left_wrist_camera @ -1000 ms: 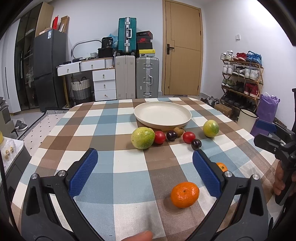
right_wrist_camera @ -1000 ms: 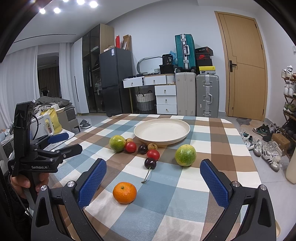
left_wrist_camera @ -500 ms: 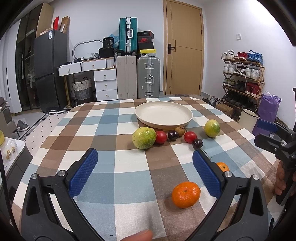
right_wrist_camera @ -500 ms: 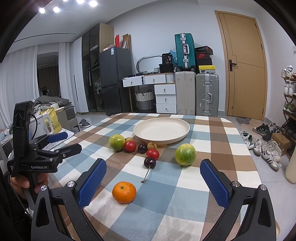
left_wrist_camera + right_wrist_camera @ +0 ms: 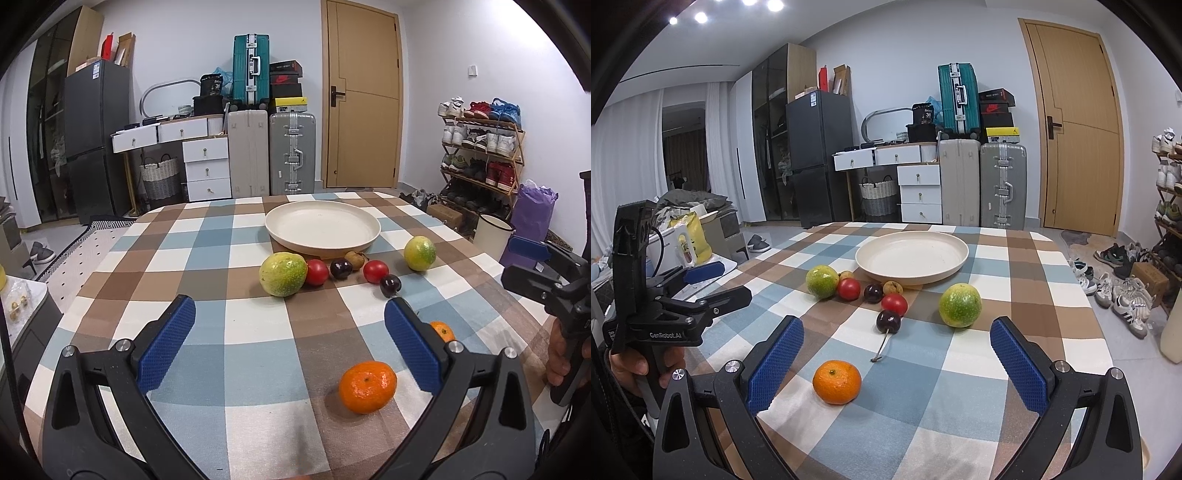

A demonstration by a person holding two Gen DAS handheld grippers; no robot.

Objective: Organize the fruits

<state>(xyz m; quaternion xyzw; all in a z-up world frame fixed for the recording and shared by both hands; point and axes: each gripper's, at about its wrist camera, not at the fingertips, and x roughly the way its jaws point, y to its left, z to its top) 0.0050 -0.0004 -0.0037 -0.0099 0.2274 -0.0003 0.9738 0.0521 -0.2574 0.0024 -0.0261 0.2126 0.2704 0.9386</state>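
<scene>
An empty cream plate [image 5: 322, 229] [image 5: 911, 257] stands at the far middle of the checked table. In front of it lie two green fruits [image 5: 283, 274] [image 5: 419, 253], two red tomatoes [image 5: 317, 272] [image 5: 375, 271], two dark cherries [image 5: 340, 268] [image 5: 390, 285] and a small brown fruit [image 5: 354, 258]. An orange mandarin [image 5: 367, 381] lies near my left gripper [image 5: 290, 347], which is open and empty. A second mandarin [image 5: 442, 330] [image 5: 837, 382] lies between the open, empty fingers of my right gripper [image 5: 897, 363].
The checked tablecloth [image 5: 229, 332] covers the table. Suitcases [image 5: 291, 153], drawers and a fridge [image 5: 96, 140] stand behind it. A shoe rack [image 5: 480, 147] and a white bin [image 5: 493, 236] are on the right. The other hand-held gripper shows at each view's edge [image 5: 665, 306].
Both views have drifted very slightly. The fruits and the plate have not moved, and both grippers stay open.
</scene>
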